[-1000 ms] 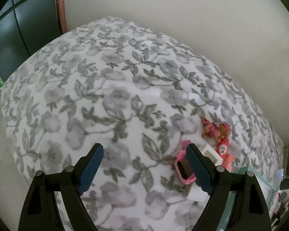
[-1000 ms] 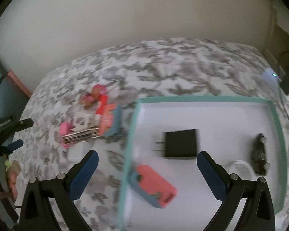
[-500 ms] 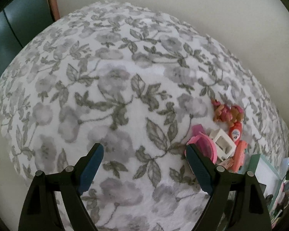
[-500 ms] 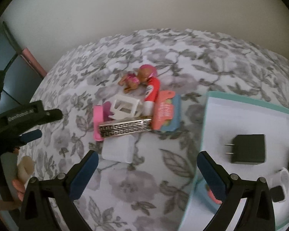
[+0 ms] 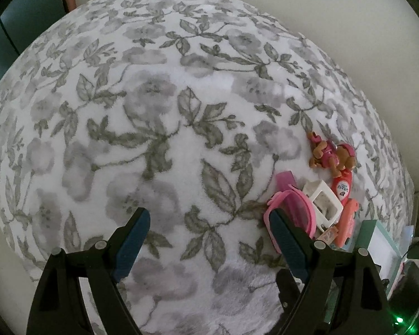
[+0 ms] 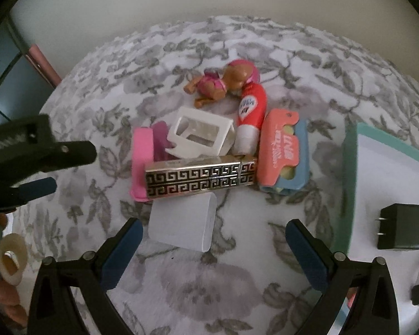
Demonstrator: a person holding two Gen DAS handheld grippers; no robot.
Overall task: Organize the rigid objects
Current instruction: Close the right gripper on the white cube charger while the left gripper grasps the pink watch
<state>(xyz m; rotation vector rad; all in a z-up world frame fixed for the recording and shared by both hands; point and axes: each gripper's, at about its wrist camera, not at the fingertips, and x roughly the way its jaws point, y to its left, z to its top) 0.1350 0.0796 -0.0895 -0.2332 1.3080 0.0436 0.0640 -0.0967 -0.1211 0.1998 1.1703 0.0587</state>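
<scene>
A pile of small objects lies on the floral blanket [image 6: 209, 284]: a silver patterned box [image 6: 201, 180], a white block [image 6: 183, 224], a white plastic frame [image 6: 199, 134], a pink piece [image 6: 141, 164], a red tube [image 6: 251, 110], a pink-and-blue pack [image 6: 282, 153] and a toy puppy [image 6: 223, 82]. My right gripper [image 6: 213, 248] is open, just in front of the white block. My left gripper [image 5: 209, 240] is open and empty, its right finger beside the pink piece [image 5: 290, 209]. The teal-rimmed tray [image 6: 346, 195] at right holds a black charger [image 6: 400, 226].
The left gripper also shows at the left of the right wrist view [image 6: 42, 150]. A tape roll [image 6: 11, 262] sits at the blanket's left edge. A wall runs behind the blanket. A dark cabinet stands at far left.
My right gripper has swung left from over the tray to the pile and come closer. My left gripper has moved forward and right toward the pink piece.
</scene>
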